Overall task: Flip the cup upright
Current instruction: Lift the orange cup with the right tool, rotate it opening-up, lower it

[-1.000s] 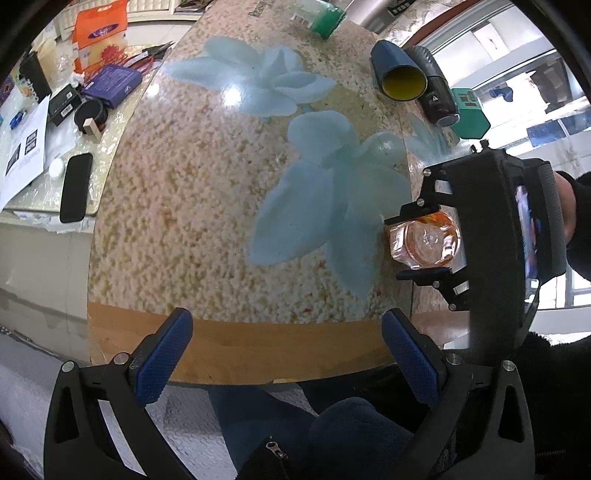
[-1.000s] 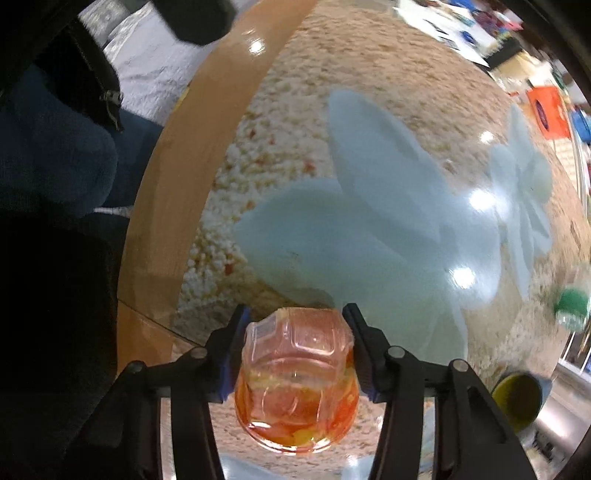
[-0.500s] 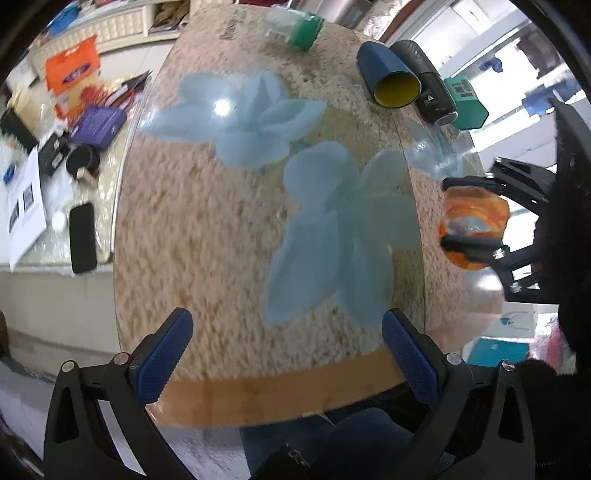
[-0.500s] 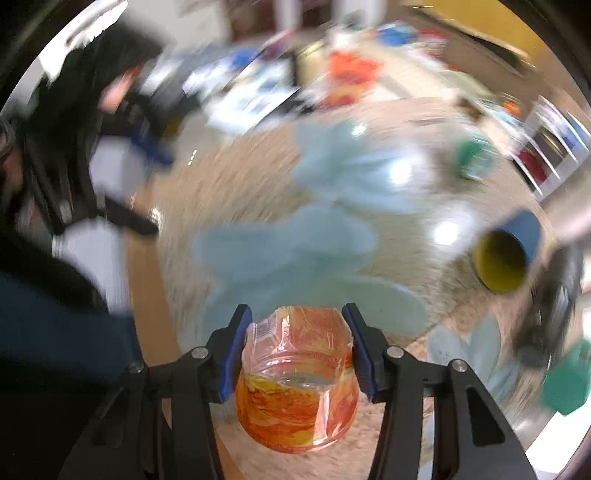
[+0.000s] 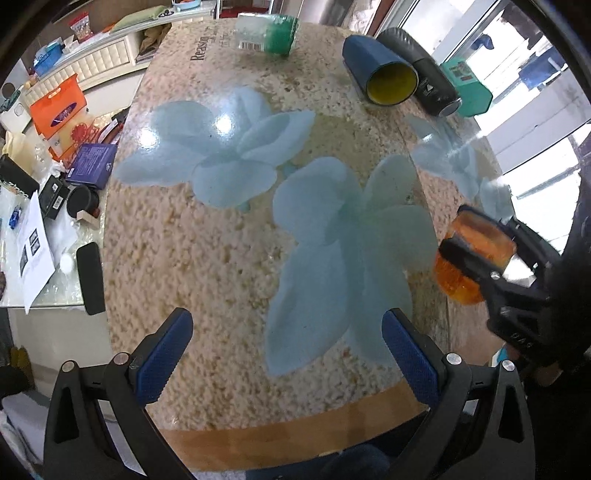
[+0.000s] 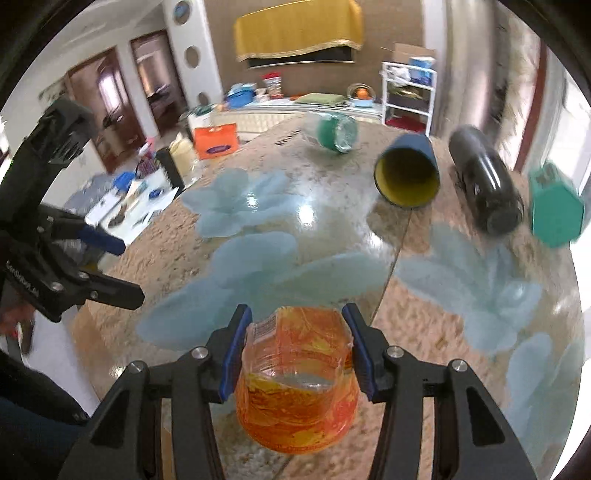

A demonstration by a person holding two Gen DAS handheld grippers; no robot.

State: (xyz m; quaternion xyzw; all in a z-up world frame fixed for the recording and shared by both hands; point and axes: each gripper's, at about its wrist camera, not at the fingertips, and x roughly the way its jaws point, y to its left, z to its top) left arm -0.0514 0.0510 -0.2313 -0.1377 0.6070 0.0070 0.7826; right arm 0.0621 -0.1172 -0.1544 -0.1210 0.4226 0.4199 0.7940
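Lifted and turned, orange cup (image 6: pixel 295 376) sits clamped in right hand-held gripper (image 6: pixel 295 354); left hand-held gripper (image 5: pixel 284 354) gapes.

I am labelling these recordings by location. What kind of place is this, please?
Probably a home living or dining room. The work happens on a flower-print table; behind it stand wooden doors, a white shelf rack and a long cabinet under a yellow cloth. The right gripper holds the orange cup.

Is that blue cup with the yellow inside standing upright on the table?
No, the blue cup lies on its side, its yellow opening facing the camera.
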